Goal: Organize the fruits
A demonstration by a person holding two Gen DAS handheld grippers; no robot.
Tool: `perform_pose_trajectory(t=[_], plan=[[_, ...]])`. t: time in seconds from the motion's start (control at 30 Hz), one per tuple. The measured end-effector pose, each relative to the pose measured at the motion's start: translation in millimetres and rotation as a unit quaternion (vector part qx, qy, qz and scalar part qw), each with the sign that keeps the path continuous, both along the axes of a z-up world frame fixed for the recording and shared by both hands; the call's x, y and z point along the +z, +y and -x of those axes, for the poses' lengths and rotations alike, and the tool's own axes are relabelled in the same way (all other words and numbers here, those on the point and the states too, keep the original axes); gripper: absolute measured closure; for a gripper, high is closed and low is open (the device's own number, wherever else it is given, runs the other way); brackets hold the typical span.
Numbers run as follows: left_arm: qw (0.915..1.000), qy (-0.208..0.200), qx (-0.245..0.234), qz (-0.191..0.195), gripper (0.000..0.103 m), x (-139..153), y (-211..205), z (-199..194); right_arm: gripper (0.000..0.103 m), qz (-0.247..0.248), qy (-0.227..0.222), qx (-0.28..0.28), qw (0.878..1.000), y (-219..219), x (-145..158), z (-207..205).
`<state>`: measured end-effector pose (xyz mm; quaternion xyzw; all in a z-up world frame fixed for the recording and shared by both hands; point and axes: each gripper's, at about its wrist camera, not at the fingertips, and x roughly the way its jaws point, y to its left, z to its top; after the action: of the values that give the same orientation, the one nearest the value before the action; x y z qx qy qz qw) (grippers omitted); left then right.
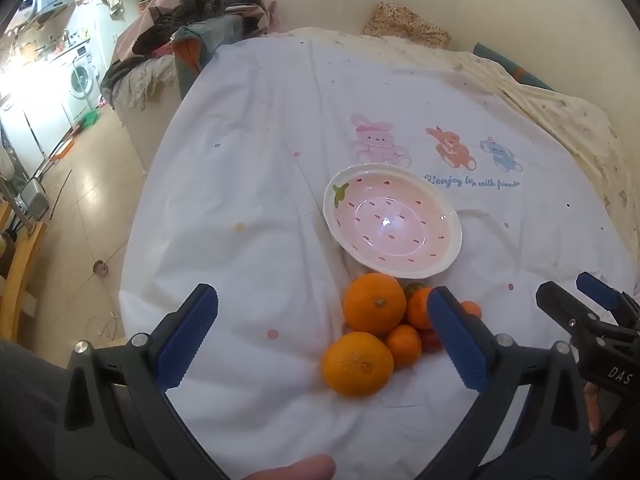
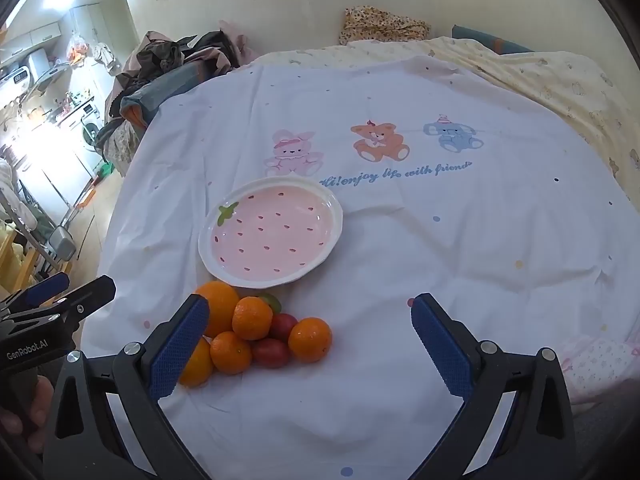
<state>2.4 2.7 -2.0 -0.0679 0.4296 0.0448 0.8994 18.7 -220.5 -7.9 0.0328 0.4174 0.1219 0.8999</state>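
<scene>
Both hand-held grippers, left (image 1: pixel 322 334) and right (image 2: pixel 310 340), spread apart, holding nothing. Oranges (image 2: pixel 252 318) between left's fingers. Plate (image 2: pixel 240 272) just beyond them.

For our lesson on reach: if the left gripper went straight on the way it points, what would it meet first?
Probably the large orange nearest the left gripper, lying between its open fingers, before the pink strawberry bowl. Depth is unclear.

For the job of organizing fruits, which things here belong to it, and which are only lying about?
Belong to the job:
- pile of oranges with small red fruits
- pink strawberry plate, nothing in it
- left claw and right claw, both open

Only lying about:
- white printed sheet
- heap of clothes
- floral pillow
- washing machine
</scene>
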Motion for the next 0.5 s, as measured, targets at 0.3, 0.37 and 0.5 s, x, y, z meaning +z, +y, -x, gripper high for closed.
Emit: perform_pose_trajectory(t=[0.3, 0.37, 0.5], plan=[[1.0000, 0.000, -0.008, -0.006, 0.000, 0.9, -4.2, -0.7, 0.000, 0.002, 0.007, -0.003, 1.000, -0.2, -1.8, -2.4], [0.9999, 0.001, -0.007, -0.007, 0.000, 0.4, -4.7, -0.5, 0.000, 0.003, 0.008, -0.002, 1.000, -0.1, -2.2, -2.5], [1.0000, 0.002, -0.006, -0.006, 0.000, 0.2, -5.0, -0.3, 0.000, 0.004, 0.008, -0.001, 1.000, -0.2, -3.4, -2.7]])
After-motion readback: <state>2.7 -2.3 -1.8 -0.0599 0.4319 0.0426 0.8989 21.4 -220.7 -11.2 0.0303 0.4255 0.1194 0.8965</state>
